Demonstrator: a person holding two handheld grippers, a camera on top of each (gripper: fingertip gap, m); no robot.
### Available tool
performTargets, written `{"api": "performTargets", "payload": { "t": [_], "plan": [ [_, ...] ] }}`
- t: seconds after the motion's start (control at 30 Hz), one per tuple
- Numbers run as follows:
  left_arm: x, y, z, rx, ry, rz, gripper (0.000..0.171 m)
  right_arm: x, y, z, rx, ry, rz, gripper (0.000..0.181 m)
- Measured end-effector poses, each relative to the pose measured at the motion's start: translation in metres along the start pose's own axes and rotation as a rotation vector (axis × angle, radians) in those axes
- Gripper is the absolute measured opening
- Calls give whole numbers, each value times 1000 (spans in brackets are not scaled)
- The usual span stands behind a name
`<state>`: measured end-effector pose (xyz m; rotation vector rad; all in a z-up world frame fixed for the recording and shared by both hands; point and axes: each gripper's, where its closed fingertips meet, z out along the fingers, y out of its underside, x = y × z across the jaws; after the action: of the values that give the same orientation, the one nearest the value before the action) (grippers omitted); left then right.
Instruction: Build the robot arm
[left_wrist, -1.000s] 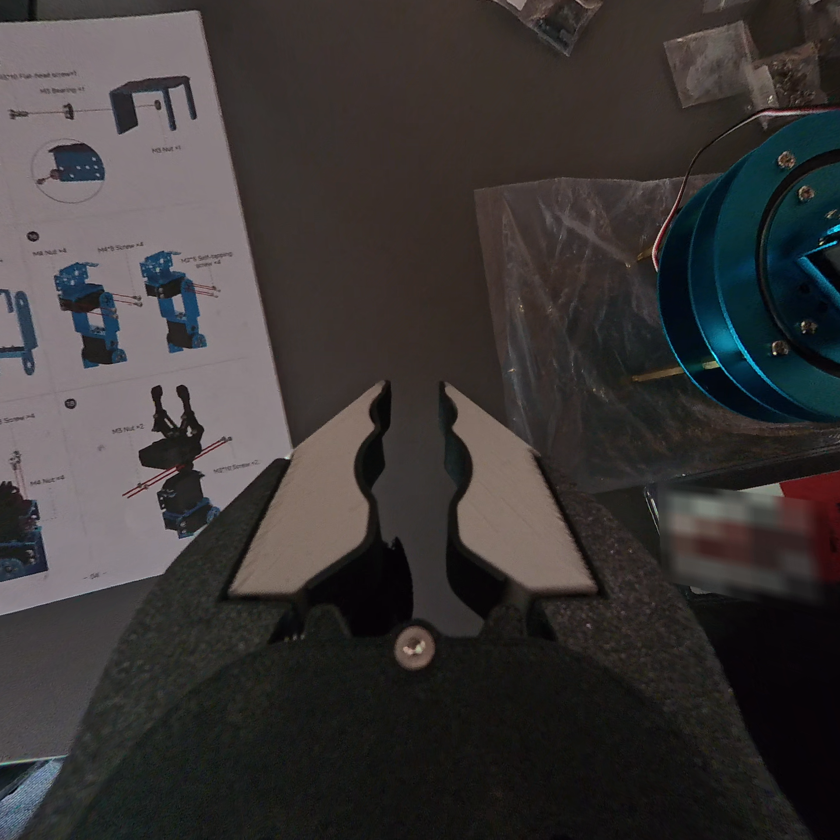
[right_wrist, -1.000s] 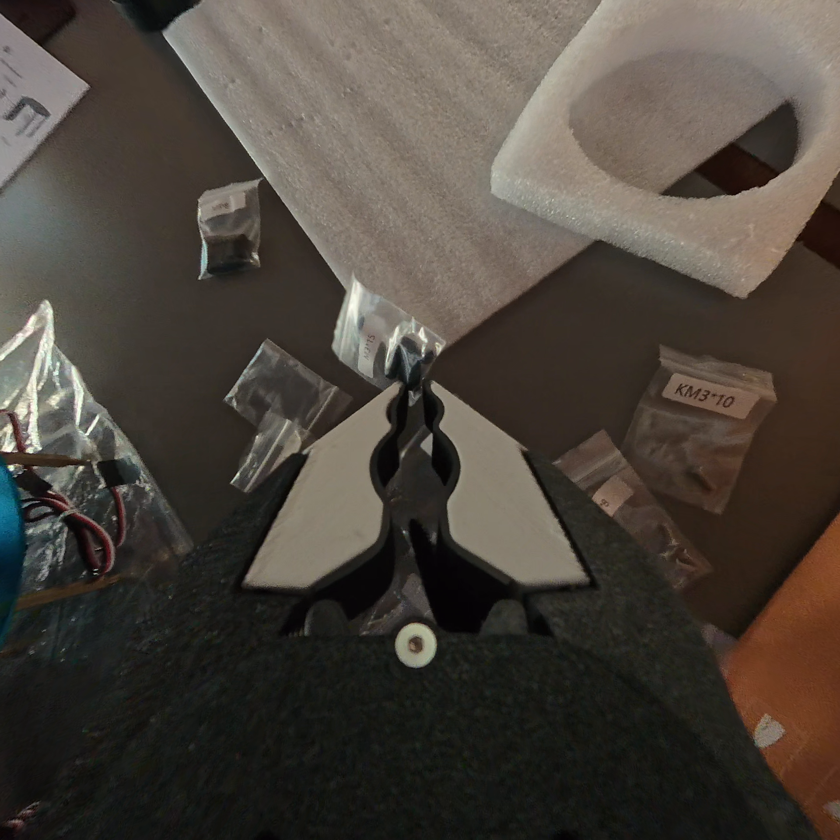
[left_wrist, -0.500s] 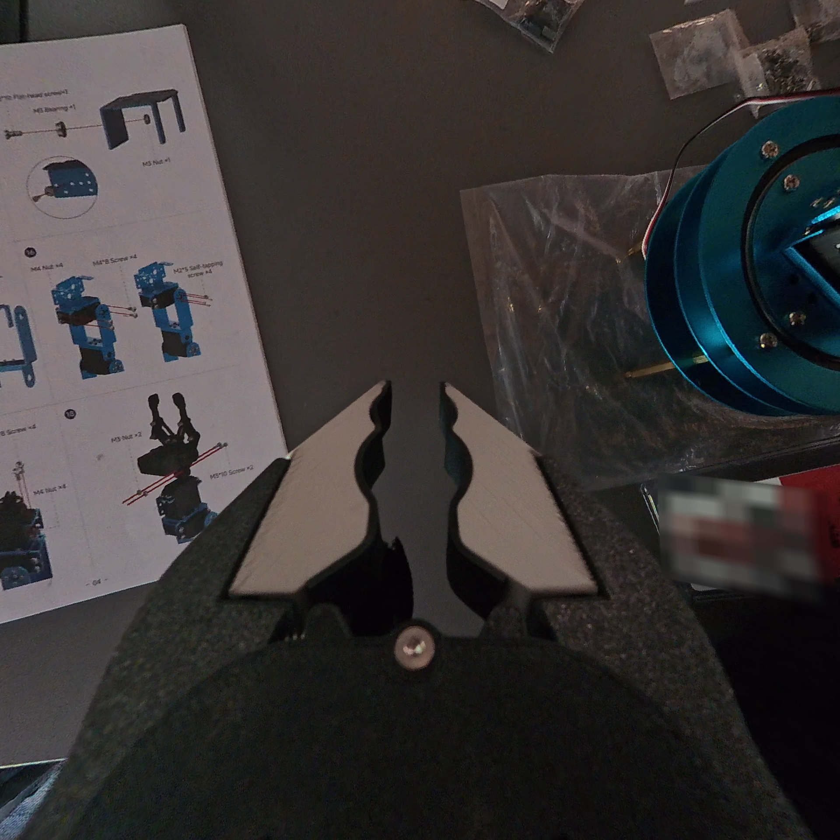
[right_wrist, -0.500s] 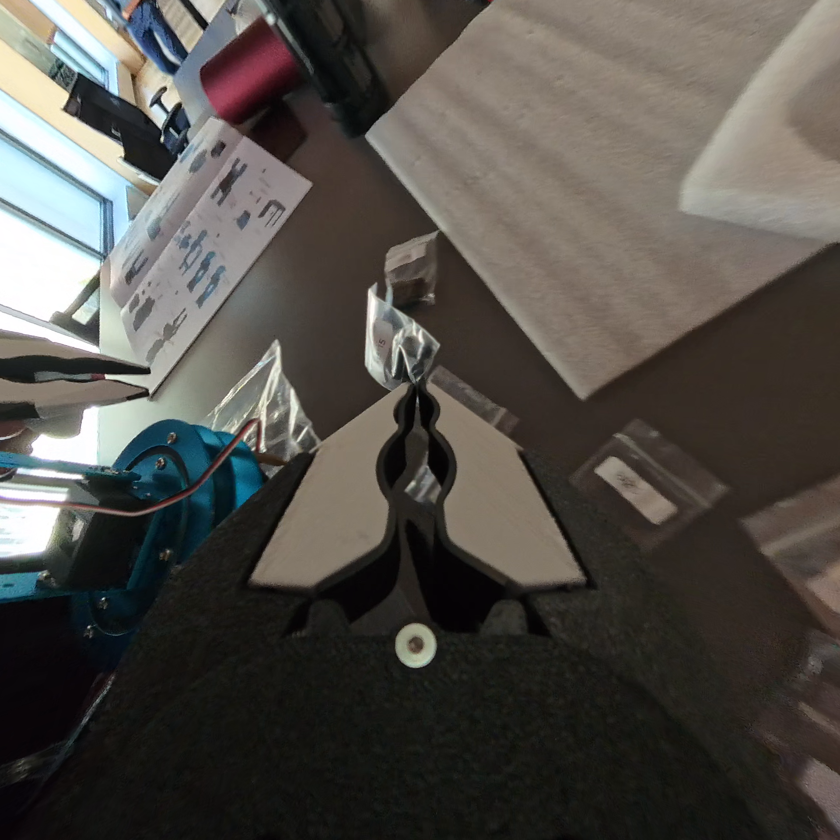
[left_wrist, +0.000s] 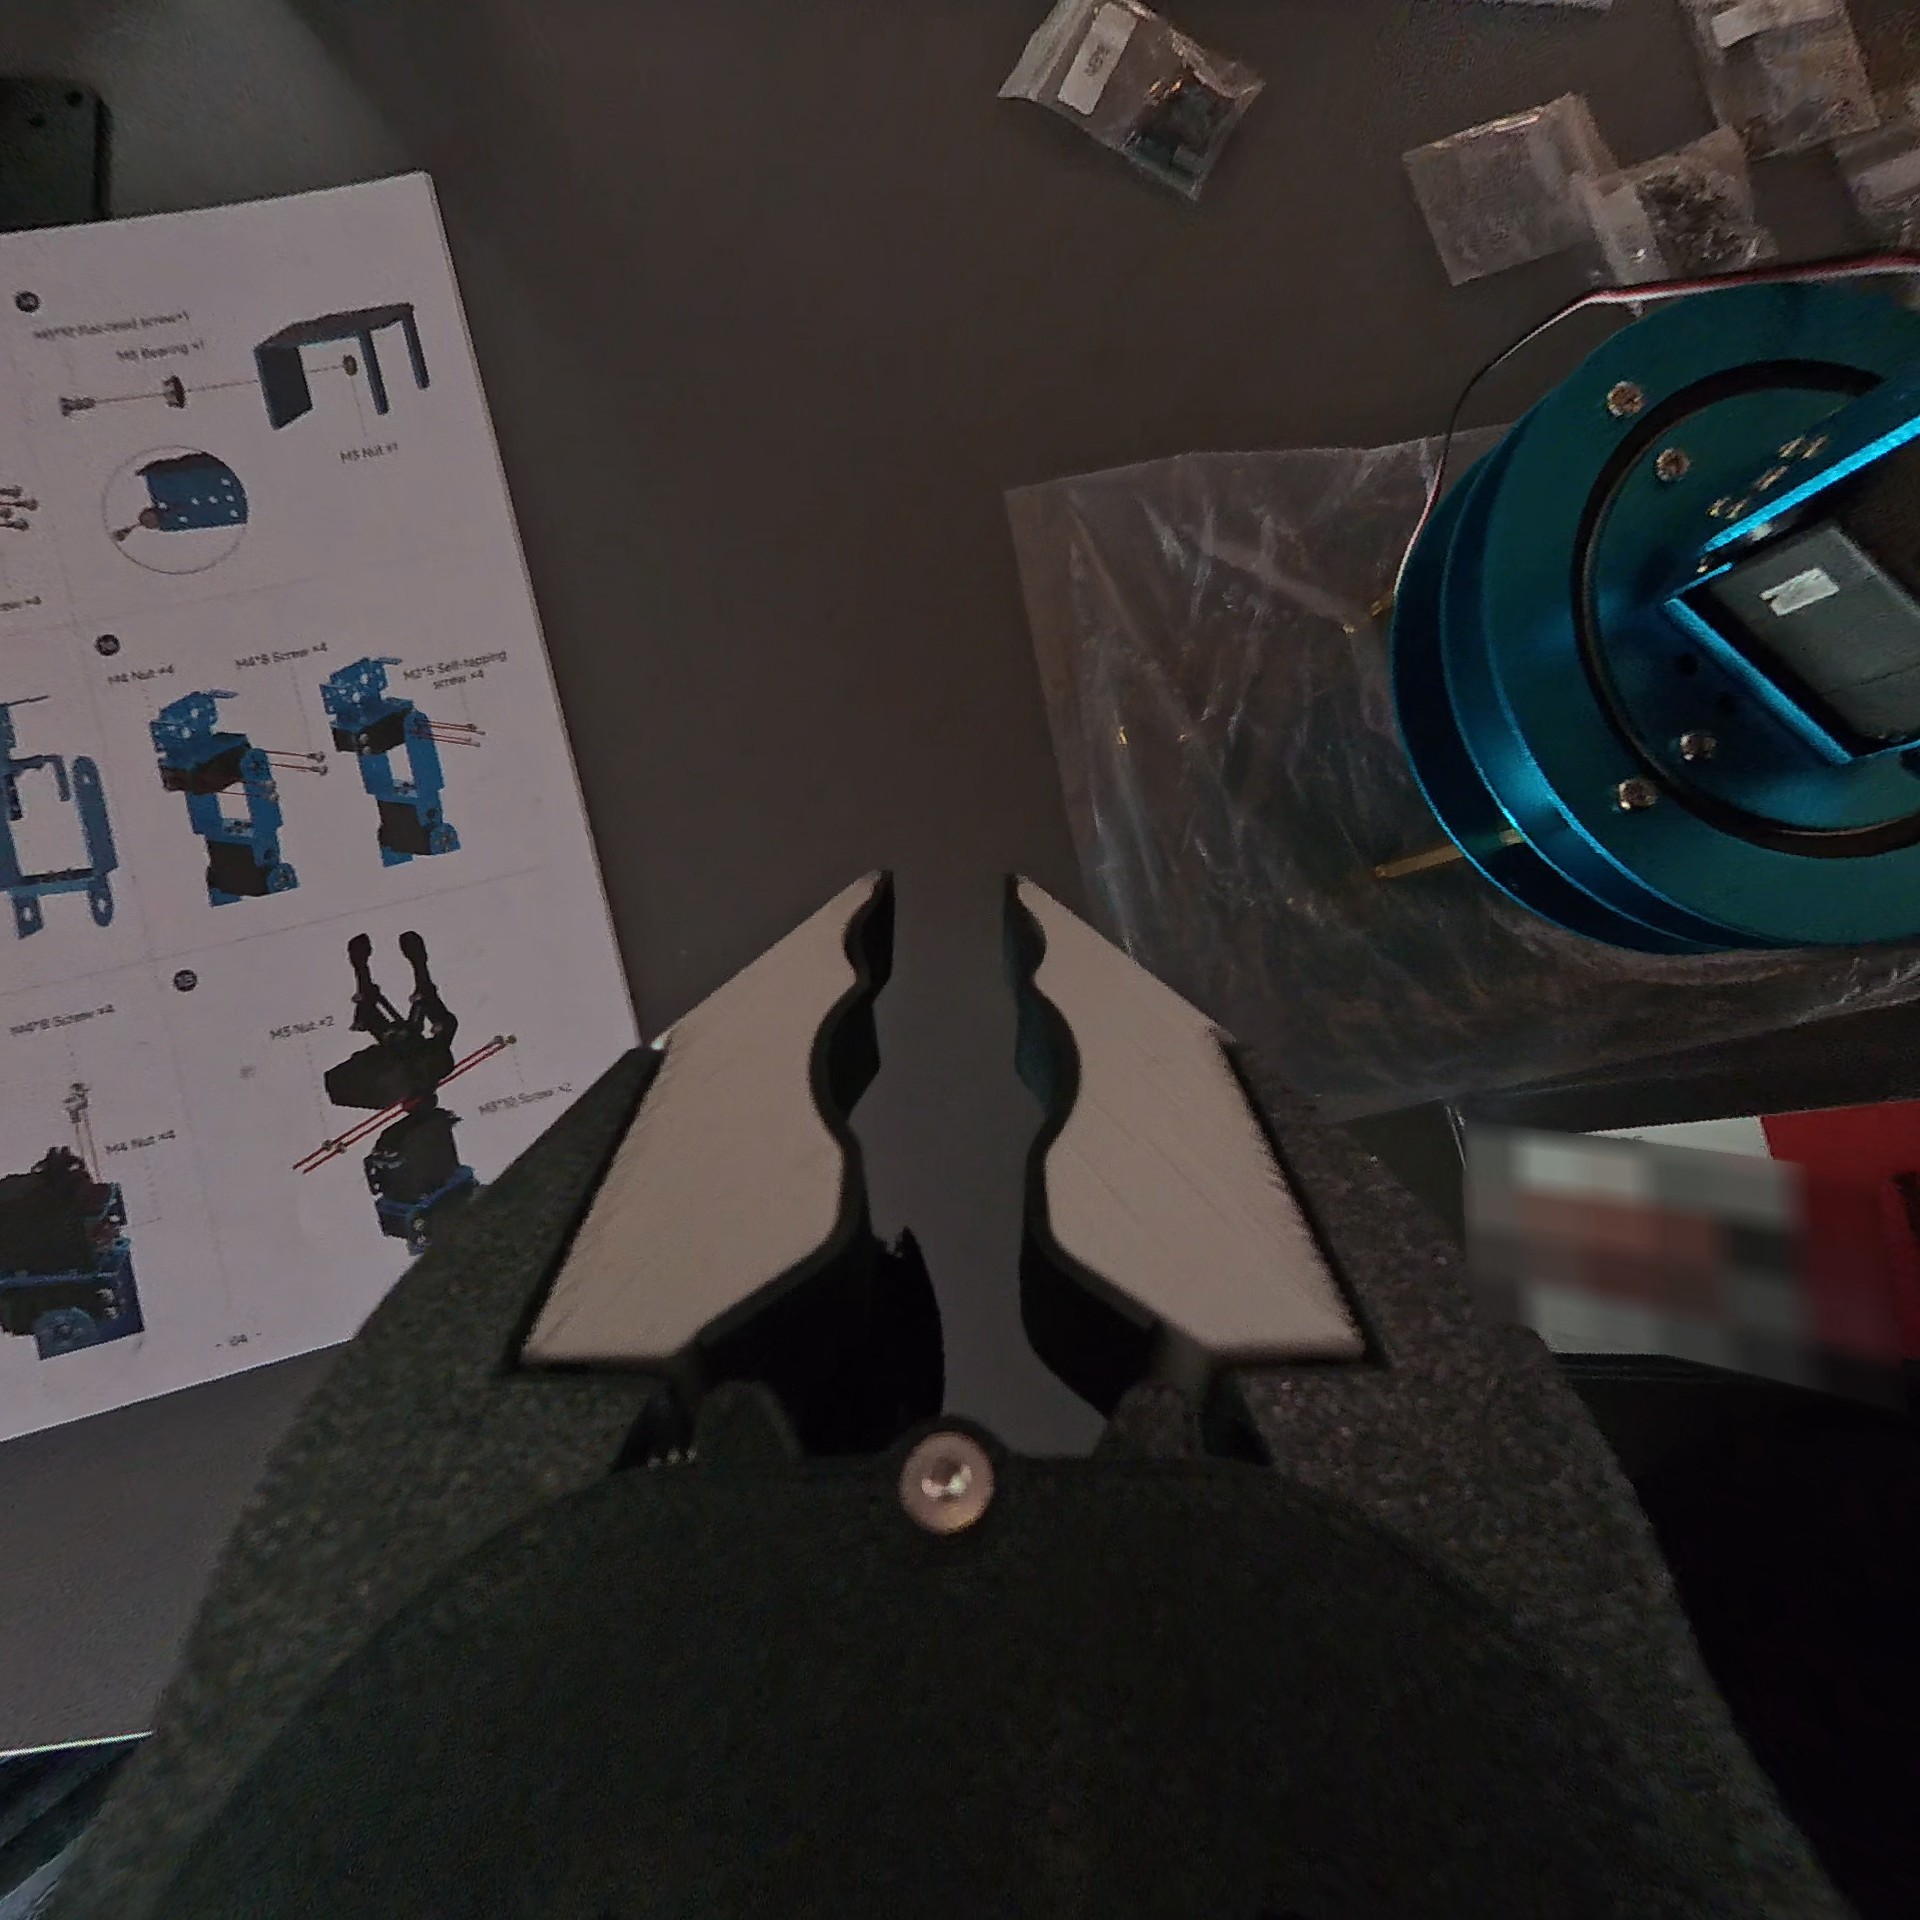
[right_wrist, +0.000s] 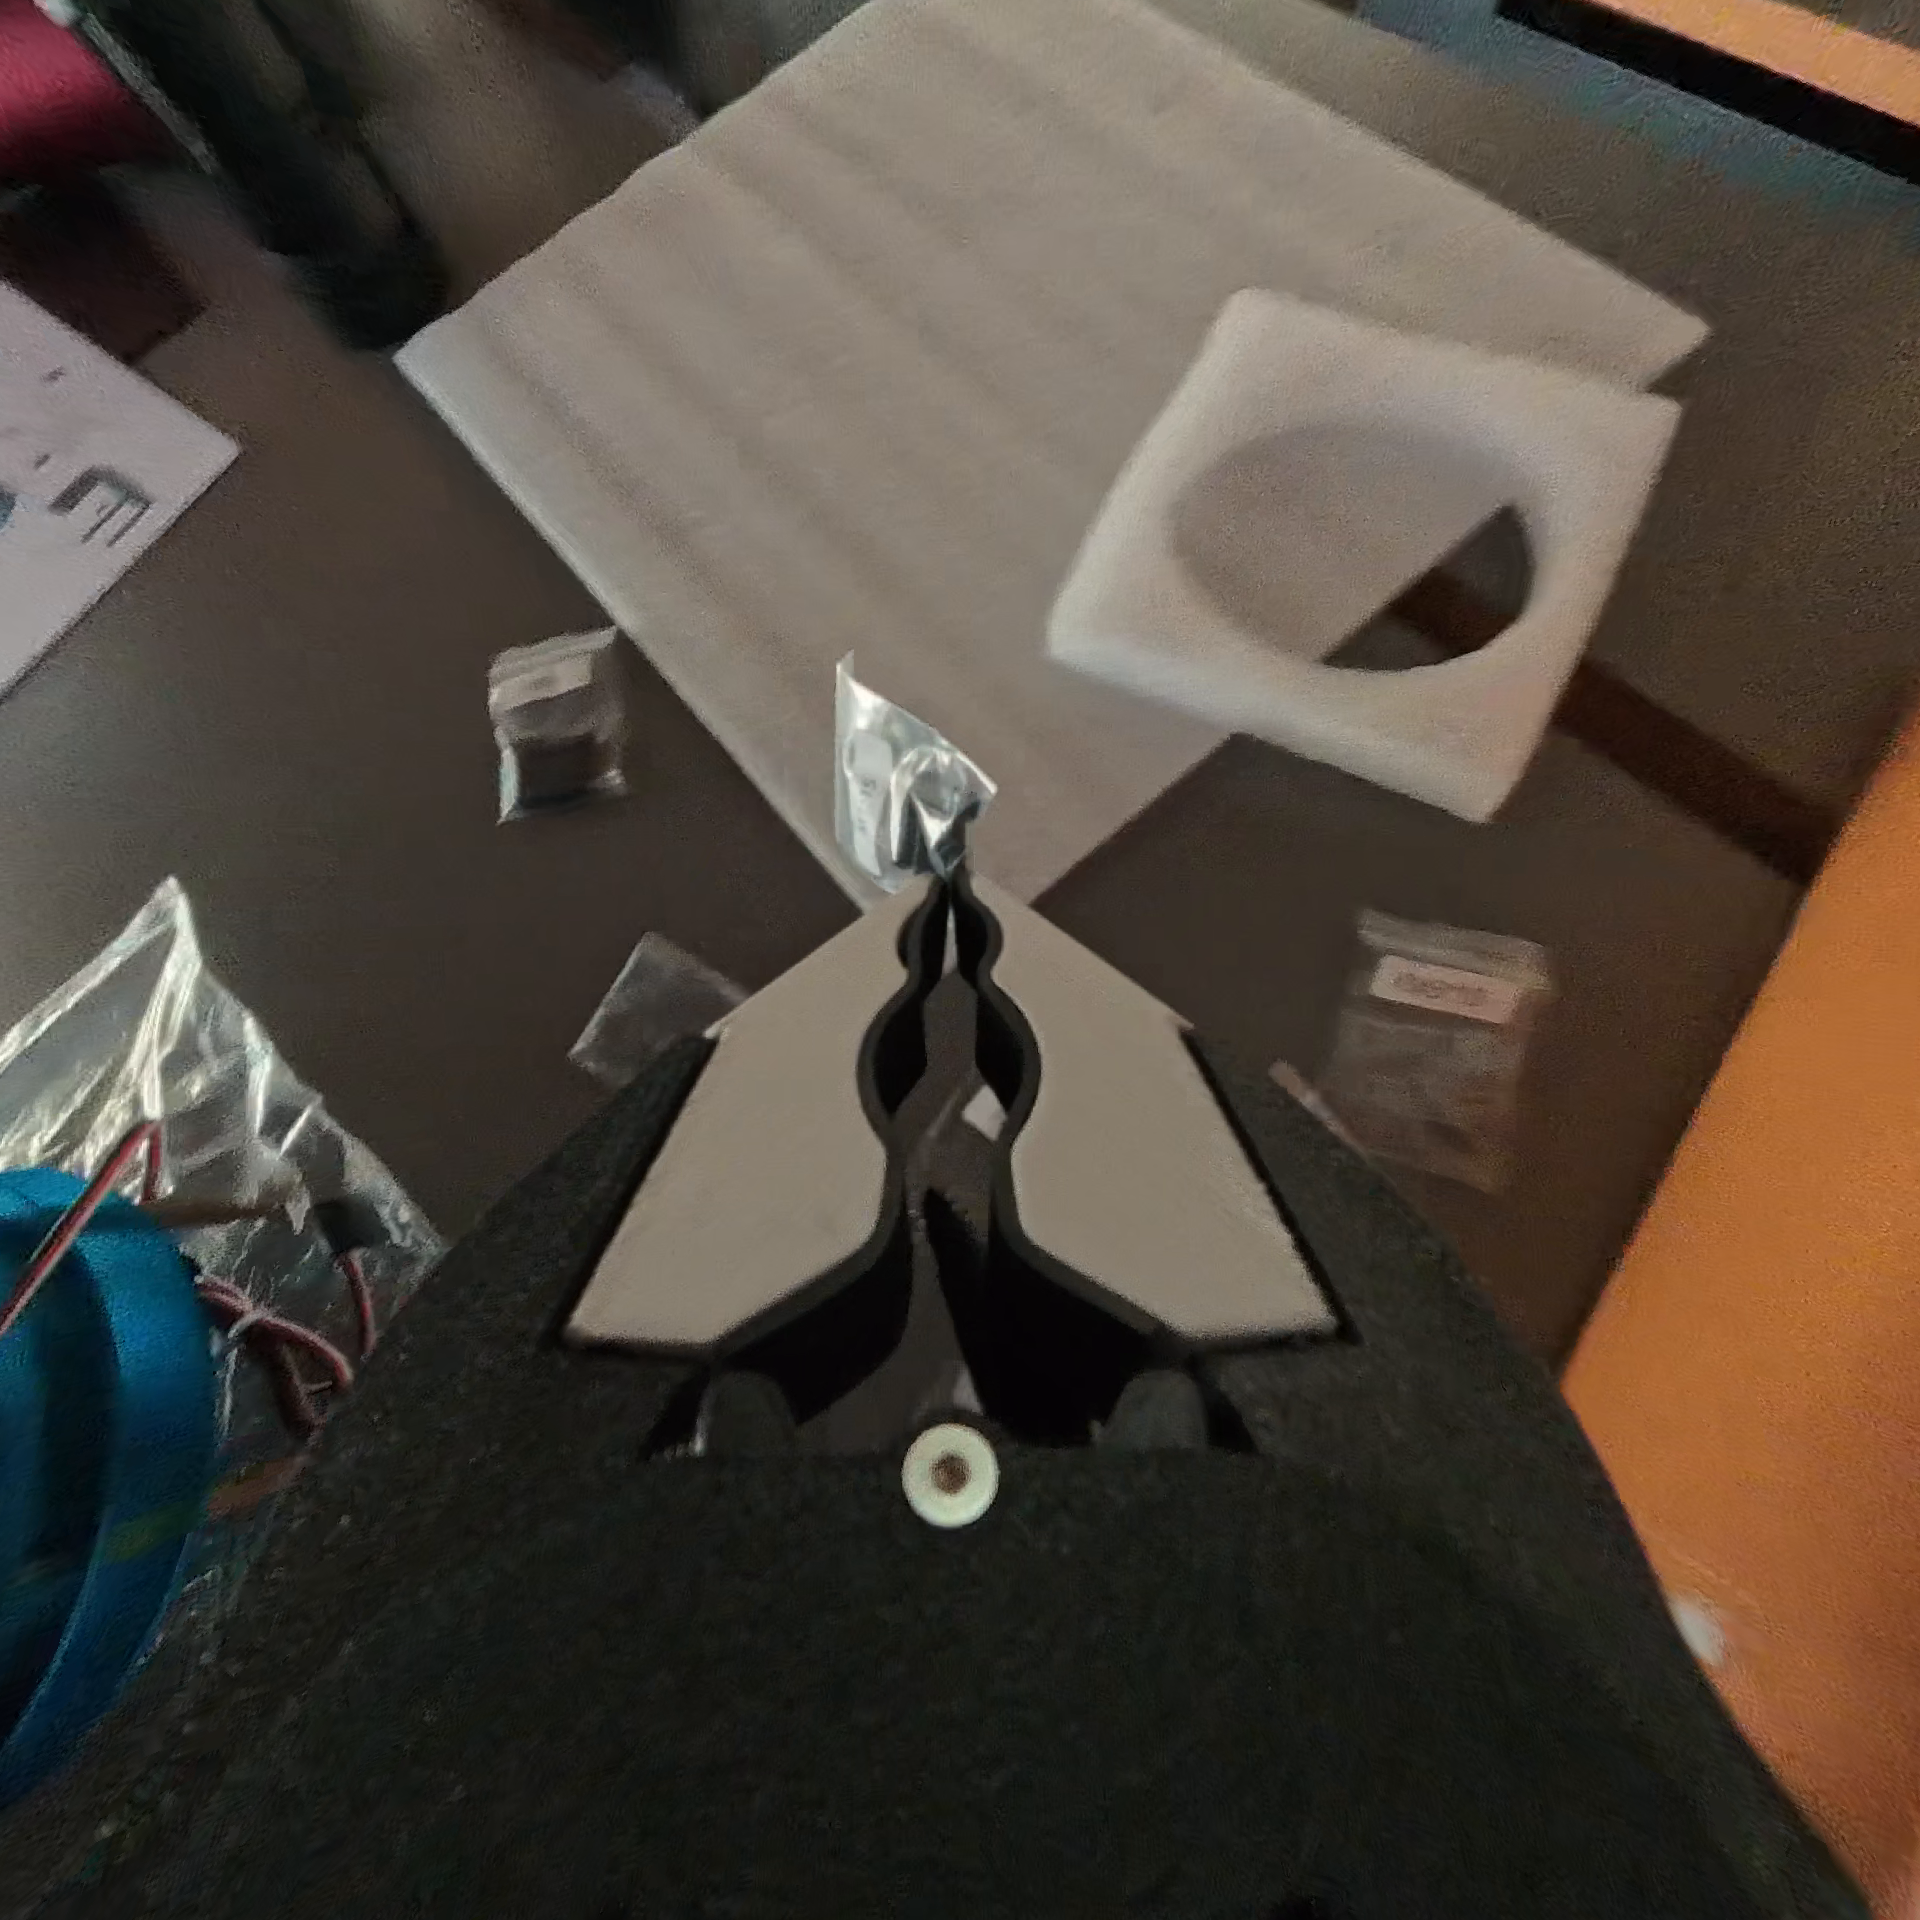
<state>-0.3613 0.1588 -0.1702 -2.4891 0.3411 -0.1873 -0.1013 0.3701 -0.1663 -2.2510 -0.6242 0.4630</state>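
Observation:
My right gripper (right_wrist: 948, 891) is shut on the corner of a small clear plastic bag of parts (right_wrist: 899, 790) and holds it up above the dark table (right_wrist: 312, 790). My left gripper (left_wrist: 948, 894) is open and empty, hovering over bare table (left_wrist: 790, 540) between an instruction sheet (left_wrist: 239, 748) on the left and a blue round metal base (left_wrist: 1683, 644) with a servo and wires on the right. The blue base stands on a large crinkled clear bag (left_wrist: 1226, 727). The base's edge also shows in the right wrist view (right_wrist: 73, 1455).
Several small parts bags lie on the table (left_wrist: 1132, 94) (left_wrist: 1579, 187) (right_wrist: 556, 722) (right_wrist: 1439, 1039). A flat white foam sheet (right_wrist: 935, 364) and a foam block with a round cutout (right_wrist: 1371, 540) lie beyond. An orange surface (right_wrist: 1766, 1247) is at the right. Some 35 cm of space lies between my two pairs of fingers.
My right gripper has lifted the small bag off the table, swung its view left and back again. My left gripper has drifted slightly; the blue base now sits a little lower and more left in its view.

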Motion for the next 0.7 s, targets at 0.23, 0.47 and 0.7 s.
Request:
{"api": "performTargets", "payload": {
  "t": [0.23, 0.47, 0.7],
  "plan": [
    [9, 2, 0, 5, 4, 28, 20, 20, 9, 15, -70, 66, -94, 35],
    [0, 1, -11, 43, -23, -15, 20, -69, 35, 18, -182, -366, -170, 37],
    [-10, 10, -23, 69, -57, -42, 20, -68, 61, 30, -295, -240, -485, 29]
  ]
}}
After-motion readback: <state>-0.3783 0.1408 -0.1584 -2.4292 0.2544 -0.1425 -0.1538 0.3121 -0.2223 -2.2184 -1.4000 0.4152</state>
